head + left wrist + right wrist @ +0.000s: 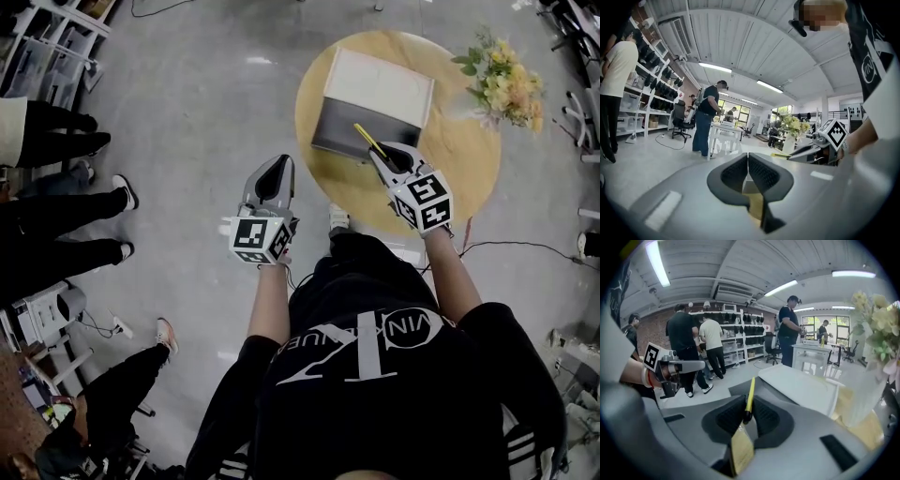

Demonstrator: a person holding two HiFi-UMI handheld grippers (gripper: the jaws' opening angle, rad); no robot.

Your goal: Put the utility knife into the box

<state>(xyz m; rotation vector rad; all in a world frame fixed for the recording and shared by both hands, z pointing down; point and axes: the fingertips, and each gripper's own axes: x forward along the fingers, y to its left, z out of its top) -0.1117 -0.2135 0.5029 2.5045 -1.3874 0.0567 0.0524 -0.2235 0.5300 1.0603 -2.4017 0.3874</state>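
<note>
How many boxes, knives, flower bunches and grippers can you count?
box: 1
utility knife: 1
flower bunch: 1
grippers: 2, the left gripper and the right gripper
Total: 5

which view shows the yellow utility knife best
Right gripper view: the slim yellow utility knife sits close up, clamped by the right gripper. Head view shows a thin line; left gripper view, a distant sliver.

Open-plan lab workshop: gear shelves [745, 341], office chair [680, 123], white desks [724, 136], ceiling strip lights [715, 68].
</note>
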